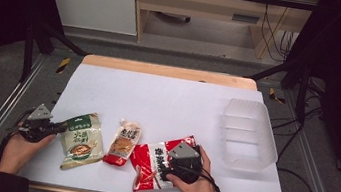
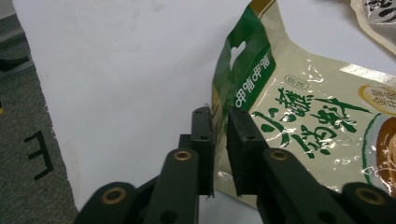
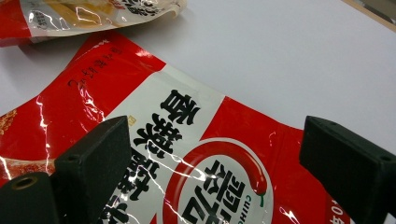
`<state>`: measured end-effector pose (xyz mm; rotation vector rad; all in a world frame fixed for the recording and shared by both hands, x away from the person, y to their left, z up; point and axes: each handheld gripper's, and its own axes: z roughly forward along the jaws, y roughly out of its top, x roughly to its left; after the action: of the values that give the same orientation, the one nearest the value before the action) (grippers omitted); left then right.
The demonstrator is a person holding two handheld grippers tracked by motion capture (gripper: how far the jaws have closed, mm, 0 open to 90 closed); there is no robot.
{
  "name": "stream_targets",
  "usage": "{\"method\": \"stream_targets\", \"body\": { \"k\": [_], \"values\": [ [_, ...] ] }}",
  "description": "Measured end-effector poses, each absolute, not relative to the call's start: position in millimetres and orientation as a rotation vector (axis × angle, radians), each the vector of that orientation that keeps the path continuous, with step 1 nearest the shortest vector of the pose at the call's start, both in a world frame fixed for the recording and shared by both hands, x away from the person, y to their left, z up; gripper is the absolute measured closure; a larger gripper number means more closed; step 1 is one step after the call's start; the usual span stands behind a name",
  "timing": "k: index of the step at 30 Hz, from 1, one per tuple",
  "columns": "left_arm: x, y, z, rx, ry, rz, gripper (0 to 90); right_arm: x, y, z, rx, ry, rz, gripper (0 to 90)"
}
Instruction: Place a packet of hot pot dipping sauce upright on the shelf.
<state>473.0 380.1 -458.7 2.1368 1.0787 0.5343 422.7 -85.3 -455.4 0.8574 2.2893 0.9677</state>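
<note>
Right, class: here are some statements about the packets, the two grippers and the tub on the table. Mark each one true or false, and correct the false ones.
1. The left gripper is closed on the edge of the green and cream packet. True.
2. The right gripper is clamped shut on the red packet. False: its jaws stand wide apart above the packet.
3. The clear plastic tub has a packet inside it. False: no packet is in it; all three packets lie on the white table.
4. The small spouted pouch lies between the green and cream packet and the red packet. True.
</note>
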Motion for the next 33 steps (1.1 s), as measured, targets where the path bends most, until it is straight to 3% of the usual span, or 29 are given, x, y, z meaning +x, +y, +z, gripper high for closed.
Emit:
{"method": "stream_targets", "body": {
  "k": [6, 21, 33],
  "values": [
    [469.9, 380.7, -452.6, 2.145, 1.055, 0.517, 89.6, 422.6, -85.2, -455.3, 0.856, 2.289, 0.968, 9.8],
    [452.1, 385.6, -423.3, 2.069, 1.014, 0.576, 90.0, 422.2, -86.4, -454.3, 0.856, 2.288, 0.961, 9.9],
    [425.6, 378.0, -376.4, 2.032, 0.881, 0.586, 90.0, 423.2, -89.7, -453.3, 0.857, 2.288, 0.957, 9.9]
  ]
}}
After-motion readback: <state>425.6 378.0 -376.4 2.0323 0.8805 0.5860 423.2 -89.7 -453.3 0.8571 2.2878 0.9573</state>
